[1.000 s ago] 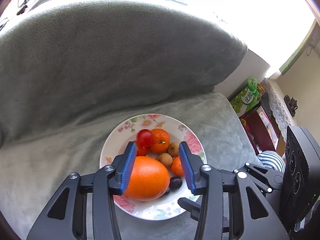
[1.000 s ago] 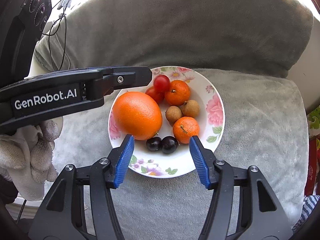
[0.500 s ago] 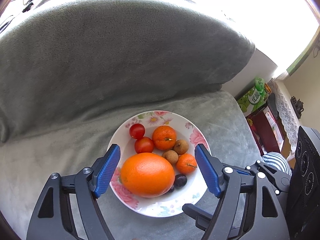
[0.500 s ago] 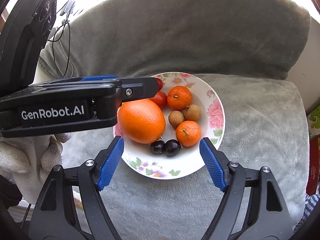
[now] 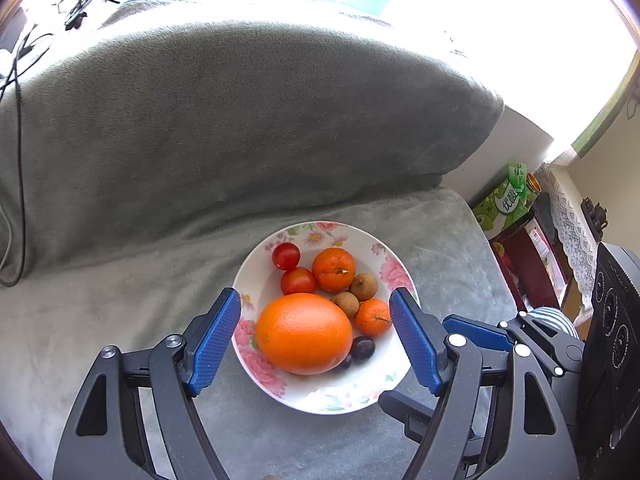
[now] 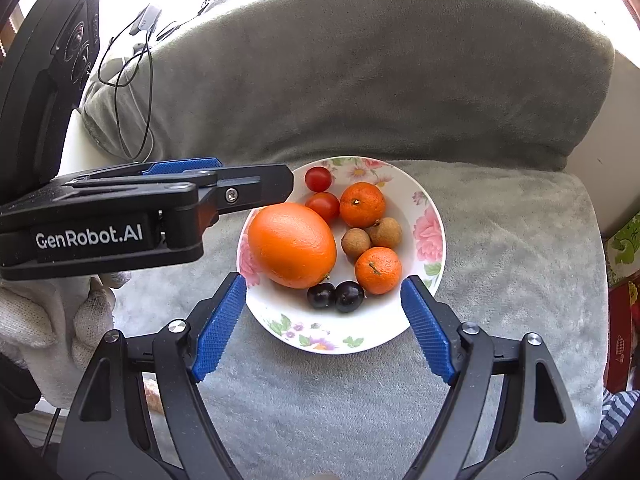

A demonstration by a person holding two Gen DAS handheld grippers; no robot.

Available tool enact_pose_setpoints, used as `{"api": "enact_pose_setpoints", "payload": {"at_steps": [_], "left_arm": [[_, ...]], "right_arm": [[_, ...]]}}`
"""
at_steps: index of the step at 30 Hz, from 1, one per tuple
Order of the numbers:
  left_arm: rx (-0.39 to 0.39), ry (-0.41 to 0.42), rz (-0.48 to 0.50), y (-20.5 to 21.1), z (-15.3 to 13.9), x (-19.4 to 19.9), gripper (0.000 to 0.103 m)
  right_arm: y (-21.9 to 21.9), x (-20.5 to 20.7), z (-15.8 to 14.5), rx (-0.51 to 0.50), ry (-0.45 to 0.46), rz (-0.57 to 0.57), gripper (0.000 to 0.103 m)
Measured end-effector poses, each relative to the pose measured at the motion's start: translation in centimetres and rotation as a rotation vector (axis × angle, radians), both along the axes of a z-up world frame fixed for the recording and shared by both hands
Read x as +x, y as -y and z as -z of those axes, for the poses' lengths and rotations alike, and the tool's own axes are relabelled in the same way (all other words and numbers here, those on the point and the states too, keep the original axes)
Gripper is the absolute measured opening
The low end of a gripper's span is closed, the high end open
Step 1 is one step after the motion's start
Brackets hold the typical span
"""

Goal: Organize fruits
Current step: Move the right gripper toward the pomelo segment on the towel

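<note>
The left gripper (image 5: 316,338) has just let go of the orange (image 5: 304,334): its jaws have been opening and now stand wide on either side of the fruit, clear of it. The right gripper (image 6: 322,324) has opened too, empty, at the near rim of the plate (image 6: 340,340). The orange lies on the plate beside the tangerines, tomatoes, longans and grapes, so this placement looks finished.

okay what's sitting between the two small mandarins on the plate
Two brown longans sit between the far mandarin and the near mandarin on the floral plate. The right wrist view shows it best; the left wrist view agrees.
</note>
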State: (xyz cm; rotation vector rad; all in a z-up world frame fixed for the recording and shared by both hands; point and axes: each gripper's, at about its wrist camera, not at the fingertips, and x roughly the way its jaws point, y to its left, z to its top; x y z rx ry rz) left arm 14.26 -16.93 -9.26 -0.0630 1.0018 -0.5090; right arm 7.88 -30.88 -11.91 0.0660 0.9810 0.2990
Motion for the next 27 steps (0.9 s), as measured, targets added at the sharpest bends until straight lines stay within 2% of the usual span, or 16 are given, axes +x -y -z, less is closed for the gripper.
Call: {"api": "enact_pose_setpoints", "payload": {"at_steps": [14, 21, 23, 27], "left_arm": [[0.000, 0.033, -0.101, -4.9, -1.4, -3.9, 0.077], [0.015, 0.033, -0.180, -9.0, -0.8, -6.8, 0.077], [0.013, 0.022, -0.214, -10.5, -0.4, -7.7, 0.077], [0.014, 0.000, -0.288, -13.6, 0.5, -9.7, 0.077]], "right_arm": [[-2.4, -2.8, -2.2, -0.020, 0.093, -0.052, 0.082], [-4.1, -3.8, -2.7, -0.015, 0.098, -0.118, 0.083], [-4.5, -3.9, -2.6, 0.006, 0.091, -0.134, 0.093], [-5.8, -4.2, -2.6, 0.015, 0.095, -0.178, 0.096]]}}
